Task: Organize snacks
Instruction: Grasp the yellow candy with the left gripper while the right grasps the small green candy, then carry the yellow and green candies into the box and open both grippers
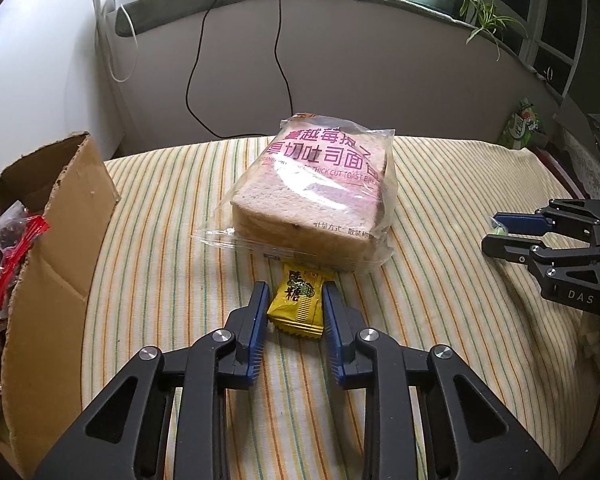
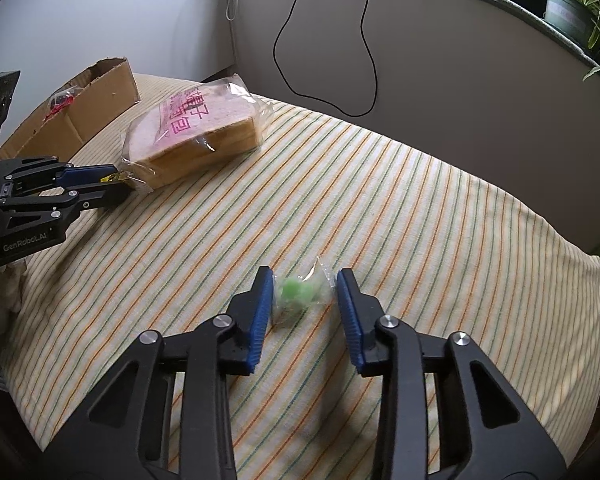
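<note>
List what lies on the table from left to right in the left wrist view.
cardboard box → yellow candy packet between the left gripper's open fingers → right gripper around a green candy. The bagged toast bread lies behind the yellow packet, so it is left unordered.

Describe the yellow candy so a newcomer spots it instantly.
Start at the big bag of sliced toast bread in the middle of the striped tablecloth. Just in front of its near edge lies the yellow candy, between the open fingers of the left tool. It is the only opaque yellow wrapper with dark characters.
</note>
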The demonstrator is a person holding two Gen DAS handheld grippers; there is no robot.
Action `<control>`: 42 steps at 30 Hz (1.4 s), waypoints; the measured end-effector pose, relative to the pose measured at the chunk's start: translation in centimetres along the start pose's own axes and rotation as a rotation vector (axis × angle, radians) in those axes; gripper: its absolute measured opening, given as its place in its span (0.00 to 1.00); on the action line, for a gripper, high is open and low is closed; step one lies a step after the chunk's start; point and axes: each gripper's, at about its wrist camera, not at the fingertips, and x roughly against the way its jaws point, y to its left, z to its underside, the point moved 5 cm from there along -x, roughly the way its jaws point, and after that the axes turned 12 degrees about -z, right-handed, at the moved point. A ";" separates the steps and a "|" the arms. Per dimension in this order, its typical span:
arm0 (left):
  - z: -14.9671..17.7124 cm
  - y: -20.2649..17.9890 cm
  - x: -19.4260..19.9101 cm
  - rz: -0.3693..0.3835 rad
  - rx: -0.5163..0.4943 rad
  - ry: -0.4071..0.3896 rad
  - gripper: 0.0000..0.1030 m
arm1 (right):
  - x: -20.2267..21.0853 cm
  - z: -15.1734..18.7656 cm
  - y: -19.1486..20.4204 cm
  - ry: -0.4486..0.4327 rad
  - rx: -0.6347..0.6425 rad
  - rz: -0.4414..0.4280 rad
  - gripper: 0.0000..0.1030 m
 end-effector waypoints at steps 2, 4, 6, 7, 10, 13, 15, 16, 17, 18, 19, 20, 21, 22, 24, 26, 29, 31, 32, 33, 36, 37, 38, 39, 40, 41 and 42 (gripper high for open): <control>0.1 0.0 0.1 -0.001 0.001 -0.003 0.24 | 0.1 0.1 0.1 0.001 0.005 0.003 0.31; 0.1 0.1 0.2 0.001 0.005 -0.005 0.24 | 0.1 0.2 0.1 0.001 0.008 0.005 0.31; 0.2 0.1 0.3 0.002 0.009 -0.006 0.24 | 0.2 0.3 0.1 0.001 0.008 0.008 0.30; 0.3 0.1 0.4 0.003 0.011 -0.008 0.24 | 0.3 0.4 0.1 -0.001 0.006 0.009 0.30; 0.5 0.2 0.7 0.008 0.018 -0.010 0.24 | 0.5 0.5 0.0 -0.008 -0.005 0.007 0.30; 0.8 0.2 1.1 0.011 0.023 -0.016 0.24 | 0.9 0.6 -0.1 -0.018 -0.015 0.003 0.29; 1.0 0.4 1.4 0.013 0.028 -0.019 0.24 | 1.1 0.6 -0.2 -0.024 -0.020 0.001 0.29; 1.0 0.5 1.5 0.013 0.031 -0.022 0.24 | 1.2 0.7 -0.2 -0.026 -0.022 -0.001 0.29; 1.1 0.5 1.7 0.014 0.033 -0.024 0.24 | 1.4 0.7 -0.2 -0.029 -0.024 -0.001 0.29; 1.2 0.5 1.9 0.017 0.036 -0.026 0.24 | 1.5 0.7 -0.2 -0.030 -0.024 -0.002 0.29; 1.2 0.6 2.2 0.019 0.037 -0.030 0.24 | 1.6 0.7 -0.2 -0.032 -0.025 -0.002 0.29; 1.2 0.6 2.5 0.018 0.039 -0.035 0.24 | 1.7 0.8 -0.2 -0.033 -0.025 -0.001 0.29; 1.3 0.7 2.7 0.018 0.041 -0.041 0.24 | 1.8 0.8 -0.1 -0.035 -0.026 -0.001 0.29; 1.3 0.7 2.9 0.020 0.042 -0.045 0.24 | 1.9 0.8 -0.1 -0.038 -0.027 -0.001 0.29; 1.3 0.8 3.7 0.020 0.046 -0.060 0.24 | 2.2 0.8 0.1 -0.043 -0.028 -0.003 0.29; 1.3 1.0 4.5 0.020 0.047 -0.076 0.24 | 2.7 0.7 0.3 -0.050 -0.026 -0.004 0.29; 1.2 1.3 5.6 0.023 0.053 -0.098 0.24 | 3.2 0.6 0.8 -0.059 -0.020 -0.003 0.29; 1.1 1.6 6.5 0.026 0.056 -0.116 0.24 | 3.5 0.6 1.1 -0.062 -0.014 -0.001 0.29; 1.1 1.7 6.9 0.026 0.057 -0.126 0.24 | 3.7 0.5 1.3 -0.063 -0.010 -0.001 0.29; 1.1 1.8 7.2 0.027 0.058 -0.134 0.24 | 3.8 0.5 1.6 -0.065 -0.007 -0.001 0.29; 1.0 2.5 8.1 0.019 0.059 -0.158 0.24 | 4.1 -0.1 2.6 -0.072 0.008 -0.004 0.29; 1.0 2.7 8.4 0.016 0.060 -0.165 0.24 | 4.2 -0.3 3.0 -0.076 0.013 -0.006 0.29; 1.0 3.1 8.8 0.014 0.066 -0.173 0.24 | 4.3 -0.6 3.5 -0.080 0.019 -0.009 0.29; 1.0 3.5 9.0 0.013 0.070 -0.177 0.24 | 4.3 -0.9 3.8 -0.083 0.024 -0.011 0.29; 1.1 3.8 9.2 0.011 0.074 -0.182 0.24 | 4.4 -1.3 4.3 -0.088 0.032 -0.015 0.29; 1.1 4.2 9.5 0.007 0.080 -0.187 0.24 | 4.4 -1.7 4.8 -0.093 0.040 -0.019 0.29; 1.2 4.6 9.7 0.003 0.085 -0.191 0.24 | 4.4 -2.0 5.2 -0.097 0.046 -0.022 0.29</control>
